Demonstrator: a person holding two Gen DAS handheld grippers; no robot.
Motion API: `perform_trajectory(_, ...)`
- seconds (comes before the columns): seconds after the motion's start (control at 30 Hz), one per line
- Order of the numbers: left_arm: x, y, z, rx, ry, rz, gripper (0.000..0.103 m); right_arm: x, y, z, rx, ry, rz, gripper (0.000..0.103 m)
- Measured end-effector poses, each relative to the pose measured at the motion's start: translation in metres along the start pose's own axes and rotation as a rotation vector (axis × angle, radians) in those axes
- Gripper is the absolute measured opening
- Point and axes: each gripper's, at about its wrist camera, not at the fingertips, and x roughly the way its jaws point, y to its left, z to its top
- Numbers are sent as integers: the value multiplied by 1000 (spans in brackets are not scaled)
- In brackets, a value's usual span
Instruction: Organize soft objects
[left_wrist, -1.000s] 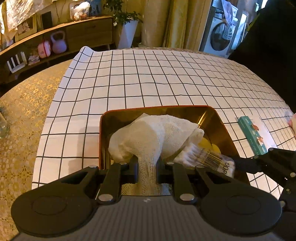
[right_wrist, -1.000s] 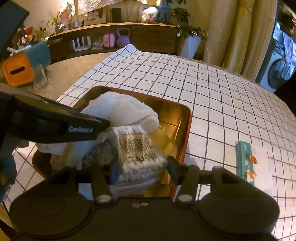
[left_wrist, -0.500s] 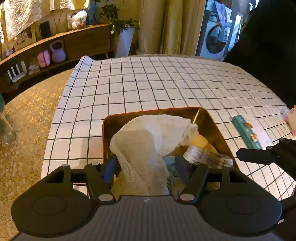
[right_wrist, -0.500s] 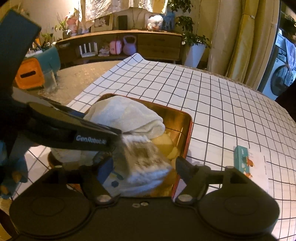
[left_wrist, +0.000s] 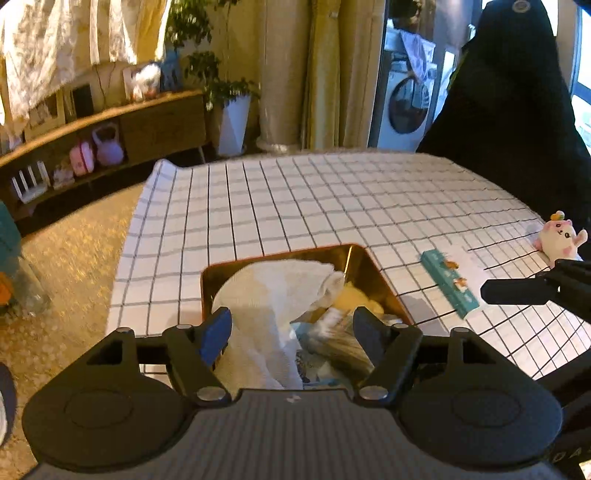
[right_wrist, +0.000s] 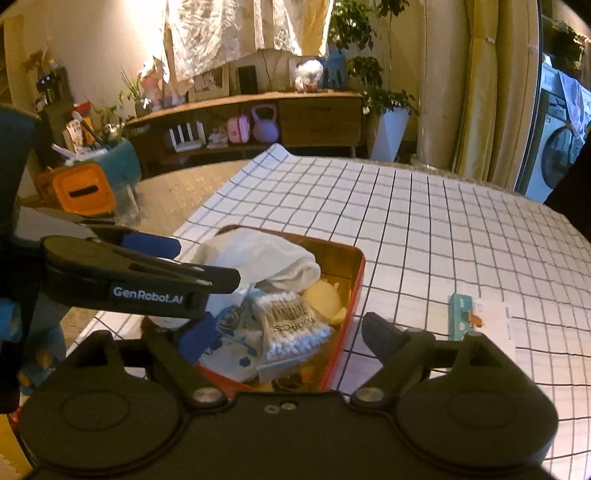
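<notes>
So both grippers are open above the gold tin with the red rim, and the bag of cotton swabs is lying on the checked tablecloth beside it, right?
Not quite. The clear bag of cotton swabs lies inside the gold tin with the red rim, next to the white gauze cloth, not on the checked tablecloth. The right wrist view shows it. Both the left gripper and right gripper are open.

The tray (right_wrist: 357, 273) sits on the near part of the tablecloth (right_wrist: 443, 229), with the cloth (right_wrist: 258, 254) at its far left, the bag of cotton swabs (right_wrist: 291, 325) nearer, and the small box (right_wrist: 461, 314) lying to the right of it.
</notes>
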Motion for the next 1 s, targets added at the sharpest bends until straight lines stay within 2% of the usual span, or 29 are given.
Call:
perform_trajectory(0.07, -10, -5, 0, 7, -21, -2, 73, -10, -1, -1, -3, -16, 5, 88)
perform_trajectory(0.17, -24, -9, -2, 6, -49, -11, 80, -26, -3, -4, -9, -41, 18, 91)
perform_trajectory(0.5, -61, -34, -13, 39, -116, -44, 81, -78, -22, -22, 36, -105, 30, 95)
perform_trajectory(0.8, -82, -54, -25, 12, -123, -103, 86, -120, -37, -46, 93, -191, 10, 103)
perform_trajectory(0.9, -86, -59, -29, -12, -107, -125, 94, -132, -37, -56, 126, -235, -4, 103)
perform_trajectory(1.0, -94, -67, -34, -5, -124, -138, 101, -141, -33, -66, 130, -273, -35, 103)
